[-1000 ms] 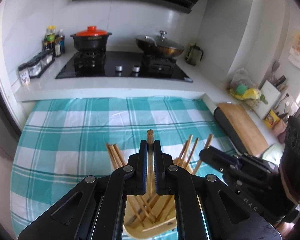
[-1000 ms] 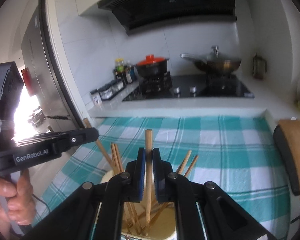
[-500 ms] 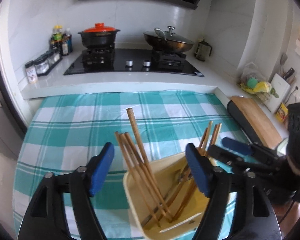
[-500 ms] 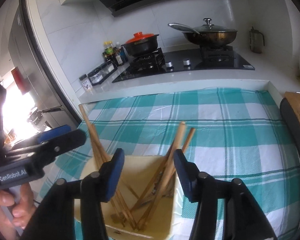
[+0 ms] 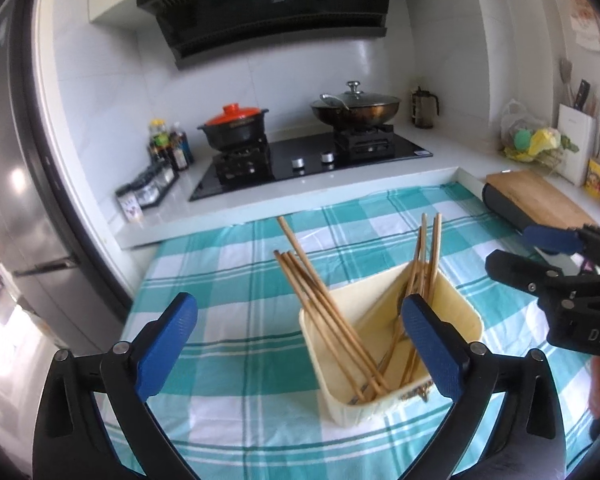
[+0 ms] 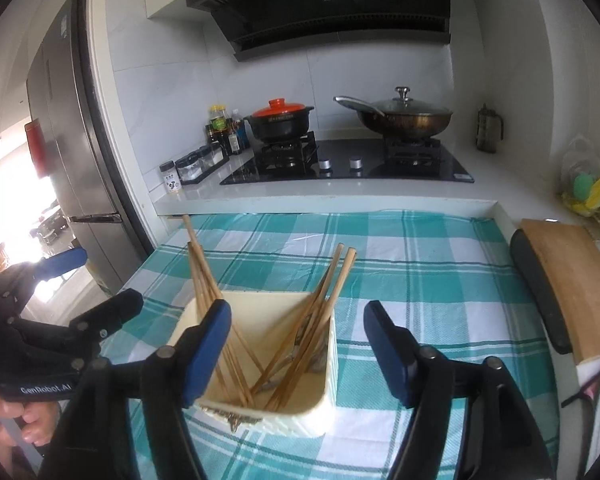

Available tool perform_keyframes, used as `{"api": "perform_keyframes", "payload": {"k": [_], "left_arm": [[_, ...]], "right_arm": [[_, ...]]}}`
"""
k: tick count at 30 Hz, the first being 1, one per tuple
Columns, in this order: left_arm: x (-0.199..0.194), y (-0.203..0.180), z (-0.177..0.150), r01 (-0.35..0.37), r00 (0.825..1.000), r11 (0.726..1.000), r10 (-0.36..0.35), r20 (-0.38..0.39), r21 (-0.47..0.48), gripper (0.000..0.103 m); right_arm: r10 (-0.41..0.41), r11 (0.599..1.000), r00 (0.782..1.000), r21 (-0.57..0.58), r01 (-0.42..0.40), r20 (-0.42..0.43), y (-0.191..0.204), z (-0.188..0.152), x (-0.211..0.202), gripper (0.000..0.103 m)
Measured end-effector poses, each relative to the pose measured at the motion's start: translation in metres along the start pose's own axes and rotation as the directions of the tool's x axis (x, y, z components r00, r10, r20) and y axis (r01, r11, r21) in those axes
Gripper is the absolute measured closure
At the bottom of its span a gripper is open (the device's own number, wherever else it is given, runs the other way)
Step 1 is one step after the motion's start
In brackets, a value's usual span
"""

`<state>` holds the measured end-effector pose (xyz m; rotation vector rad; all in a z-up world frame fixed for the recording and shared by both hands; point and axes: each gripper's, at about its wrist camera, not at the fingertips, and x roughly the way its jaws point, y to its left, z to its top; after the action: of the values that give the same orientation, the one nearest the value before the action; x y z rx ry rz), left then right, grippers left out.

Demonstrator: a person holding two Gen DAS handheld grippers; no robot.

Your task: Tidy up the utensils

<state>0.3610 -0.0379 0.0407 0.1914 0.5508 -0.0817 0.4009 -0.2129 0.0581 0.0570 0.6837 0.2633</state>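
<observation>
A cream utensil holder (image 5: 392, 344) stands on the teal checked cloth (image 5: 228, 288) with several wooden chopsticks (image 5: 324, 312) leaning inside it. It also shows in the right wrist view (image 6: 296, 404), chopsticks (image 6: 300, 332) fanned left and right. My left gripper (image 5: 300, 336) is open and empty, held above and in front of the holder. My right gripper (image 6: 300, 336) is open and empty, just above the holder's near side. Each gripper shows in the other's view: the right one (image 5: 540, 256), the left one (image 6: 80, 280).
A black hob (image 5: 312, 160) with a red-lidded pot (image 5: 234, 124) and a lidded wok (image 5: 356, 108) sits behind the cloth. Spice jars (image 5: 148, 188) stand at the left. A wooden cutting board (image 5: 540, 200) lies at the right. A fridge (image 6: 68, 152) stands at the left.
Both grippers were shut on a chopstick over the holder one second ago. Both have opened and pulled back up; the chopsticks now rest in the holder.
</observation>
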Motion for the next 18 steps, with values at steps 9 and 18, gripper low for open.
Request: {"api": "perform_keyframes", "payload": {"k": [9,18], "left_arm": [[-0.076,0.002,-0.036,0.043,0.995,0.996,-0.037,0.089,-0.073,0.001],[-0.115,-0.005,-0.082,0.03,0.999,0.994,-0.029,0.017,-0.109,0.001]], "right_arm": [[-0.076,0.996,0.997,-0.036,0.077,0.033,0.019,-0.029,-0.082,0.011],[-0.094,0.995,0.989,-0.018,0.096,0.112,0.044,-0.076,-0.152,0.008]]}}
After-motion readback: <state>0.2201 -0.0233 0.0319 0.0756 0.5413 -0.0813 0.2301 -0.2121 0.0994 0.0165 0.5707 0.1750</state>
